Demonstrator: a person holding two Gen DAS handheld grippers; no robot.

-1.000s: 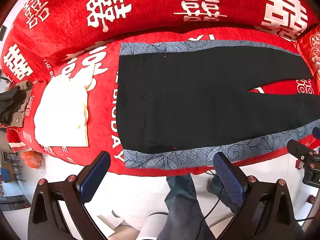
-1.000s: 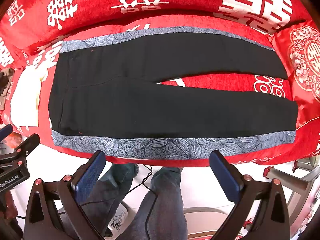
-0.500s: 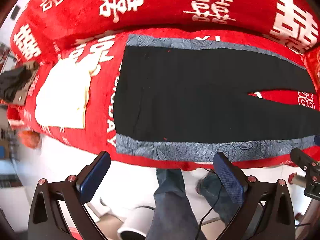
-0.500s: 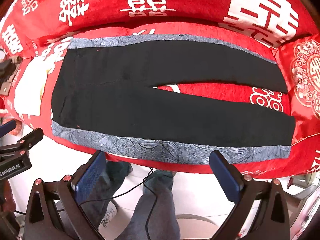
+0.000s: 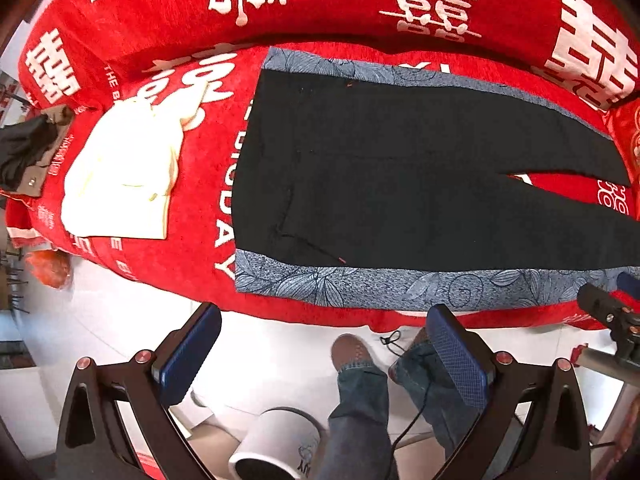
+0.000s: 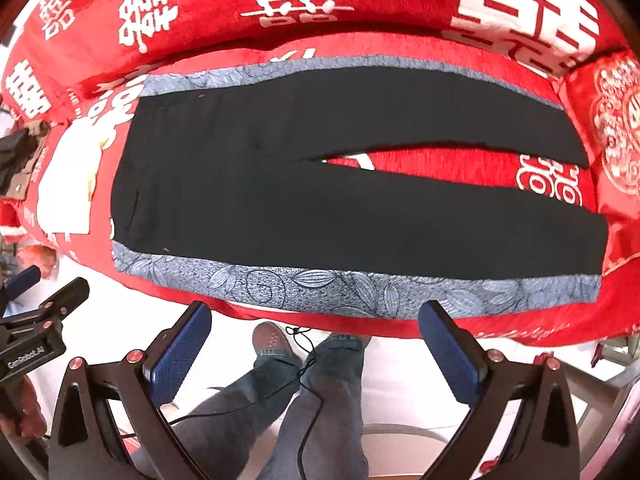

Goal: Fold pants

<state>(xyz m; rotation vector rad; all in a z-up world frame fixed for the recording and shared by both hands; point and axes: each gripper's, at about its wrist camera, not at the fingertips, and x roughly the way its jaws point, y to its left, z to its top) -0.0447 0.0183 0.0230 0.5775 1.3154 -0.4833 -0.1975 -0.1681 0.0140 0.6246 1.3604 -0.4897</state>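
Black pants (image 5: pixel 400 184) (image 6: pixel 320 184) lie spread flat on a grey leaf-patterned mat (image 5: pixel 360 286) (image 6: pixel 340 286) over a red sofa seat, waistband at the left, both legs running right with a gap between them. My left gripper (image 5: pixel 324 354) hangs open above the floor, short of the sofa's front edge near the waistband end. Over the floor in front of the near leg, my right gripper (image 6: pixel 316 344) is open too. Neither holds anything. The left gripper (image 6: pixel 36 320) also shows at the right wrist view's left edge.
A folded cream garment (image 5: pixel 124 176) lies left of the pants on the red cover (image 5: pixel 188 208). Dark clothing (image 5: pixel 24 152) sits on the sofa's far left end. A person's jeans legs and brown shoe (image 5: pixel 352 354) stand on the white floor, beside a white cup (image 5: pixel 276 444).
Both grippers have pulled back and up from the sofa, so the pants sit higher in both views and more floor shows. The pants have not moved. Both grippers stay open.
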